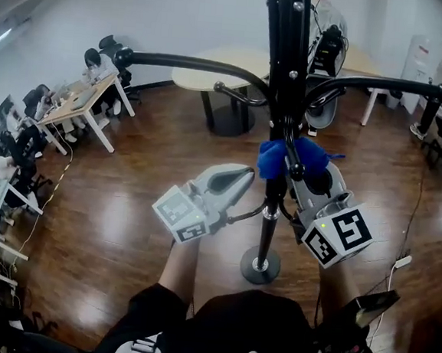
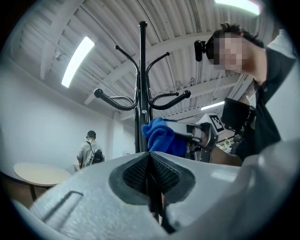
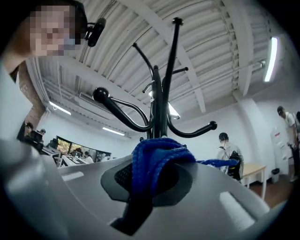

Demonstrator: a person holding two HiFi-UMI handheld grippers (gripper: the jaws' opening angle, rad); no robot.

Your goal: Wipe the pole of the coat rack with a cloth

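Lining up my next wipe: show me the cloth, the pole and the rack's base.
cloth point(image 1: 272, 159), head view, left fold.
pole point(image 1: 287, 101), head view, shaft above cloth.
base point(image 1: 257, 276), head view, round foot.

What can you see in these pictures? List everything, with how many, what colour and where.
coat rack: one, black, standing mid-room, curved hooks spreading from its pole
cloth: one, blue, against the pole below the hooks
round table: one, pale top on a dark base, behind the coat rack
desks: a row, pale tops on white legs, along the left side
people: several seated at the desks, one standing far right
floor: glossy brown wood
left hand-held gripper: one, grey-white, jaws shut with nothing between them, just left of the pole
right hand-held gripper: one, grey-white, shut on the cloth at the pole
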